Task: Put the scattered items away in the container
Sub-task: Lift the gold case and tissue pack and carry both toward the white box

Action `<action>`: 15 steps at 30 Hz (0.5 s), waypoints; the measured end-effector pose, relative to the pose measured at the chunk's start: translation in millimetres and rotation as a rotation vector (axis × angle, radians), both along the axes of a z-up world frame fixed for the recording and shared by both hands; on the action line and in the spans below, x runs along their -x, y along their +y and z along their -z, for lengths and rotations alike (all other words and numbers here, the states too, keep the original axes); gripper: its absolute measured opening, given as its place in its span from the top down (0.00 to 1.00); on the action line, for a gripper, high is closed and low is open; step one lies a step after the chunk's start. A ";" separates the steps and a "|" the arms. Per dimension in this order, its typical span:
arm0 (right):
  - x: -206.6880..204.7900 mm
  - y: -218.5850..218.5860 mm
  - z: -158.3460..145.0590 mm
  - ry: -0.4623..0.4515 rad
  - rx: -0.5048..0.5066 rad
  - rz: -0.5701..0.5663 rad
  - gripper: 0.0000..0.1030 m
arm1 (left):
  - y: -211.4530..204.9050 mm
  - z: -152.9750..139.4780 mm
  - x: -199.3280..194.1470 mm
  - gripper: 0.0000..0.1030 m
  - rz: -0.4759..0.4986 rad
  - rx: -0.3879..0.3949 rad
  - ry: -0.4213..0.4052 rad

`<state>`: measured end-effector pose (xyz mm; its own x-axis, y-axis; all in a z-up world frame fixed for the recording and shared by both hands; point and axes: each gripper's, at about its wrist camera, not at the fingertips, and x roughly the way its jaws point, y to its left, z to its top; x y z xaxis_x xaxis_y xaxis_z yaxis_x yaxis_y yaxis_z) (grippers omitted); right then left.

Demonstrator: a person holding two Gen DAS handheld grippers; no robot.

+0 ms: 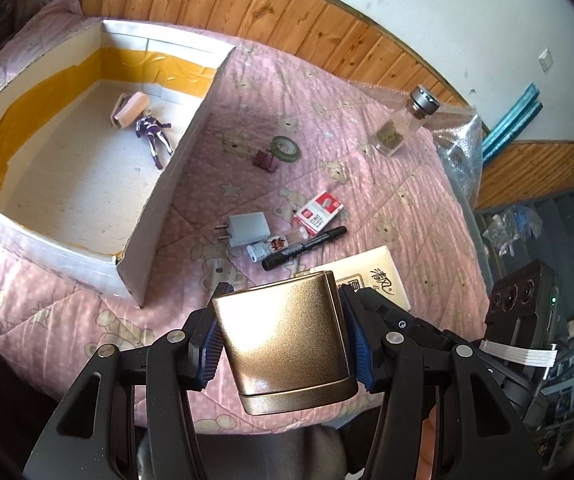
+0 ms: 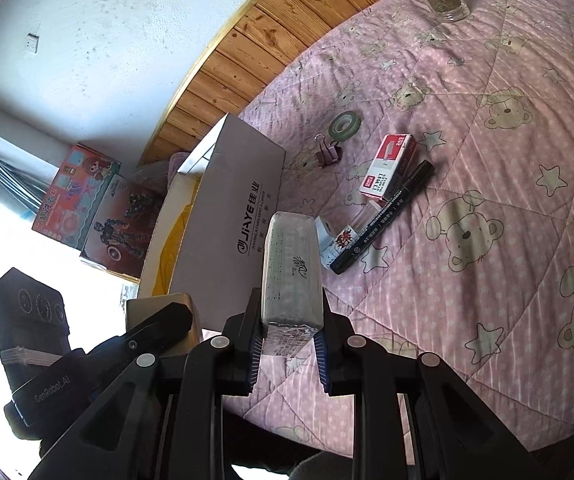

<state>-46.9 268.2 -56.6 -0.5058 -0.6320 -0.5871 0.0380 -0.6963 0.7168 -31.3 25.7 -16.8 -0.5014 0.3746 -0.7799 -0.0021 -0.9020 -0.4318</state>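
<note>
The box point(image 1: 159, 208), white card with yellow lining, sits at the quilt's point(image 1: 387, 160) left edge, a figure point(image 1: 155, 136) and a pink roll point(image 1: 129, 110) inside. The left gripper point(image 1: 283, 336) pinches a gold tin point(image 1: 287, 340) above the near edge. Just right, the right gripper point(image 2: 287, 344) pinches a tissue pack point(image 2: 291, 268).

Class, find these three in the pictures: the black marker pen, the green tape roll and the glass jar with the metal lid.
black marker pen point(image 1: 307, 248): left wrist view, middle of its barrel.
green tape roll point(image 2: 344, 124): right wrist view, on the ring's rim.
glass jar point(image 1: 393, 132): left wrist view, glass body, below the lid.
</note>
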 end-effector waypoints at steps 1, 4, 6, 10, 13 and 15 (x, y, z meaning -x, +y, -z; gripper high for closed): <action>-2.0 -1.6 -2.1 0.004 -0.001 -0.003 0.77 | -1.6 -1.0 -1.4 0.47 -0.002 -0.003 0.003; -7.1 -6.6 -8.0 0.014 -0.003 -0.016 0.77 | -4.4 -3.5 -6.0 0.47 -0.004 -0.010 0.014; -9.8 -10.3 -12.3 0.024 -0.012 -0.025 0.77 | -5.3 -5.6 -9.0 0.47 -0.002 -0.015 0.022; -13.6 -19.4 -20.7 0.043 -0.032 -0.045 0.77 | -9.0 -9.6 -13.4 0.47 -0.003 -0.025 0.035; -15.3 -25.7 -26.0 0.057 -0.048 -0.059 0.77 | -14.1 -12.6 -15.7 0.47 -0.008 -0.027 0.049; -16.6 -30.0 -29.2 0.064 -0.057 -0.067 0.77 | -19.5 -14.1 -17.3 0.47 -0.015 -0.038 0.055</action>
<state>-30.4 238.2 -27.3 -0.5011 -0.6322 -0.5909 0.1303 -0.7302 0.6707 -14.0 6.2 -2.8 -0.5489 0.3953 -0.7365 -0.0135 -0.8852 -0.4650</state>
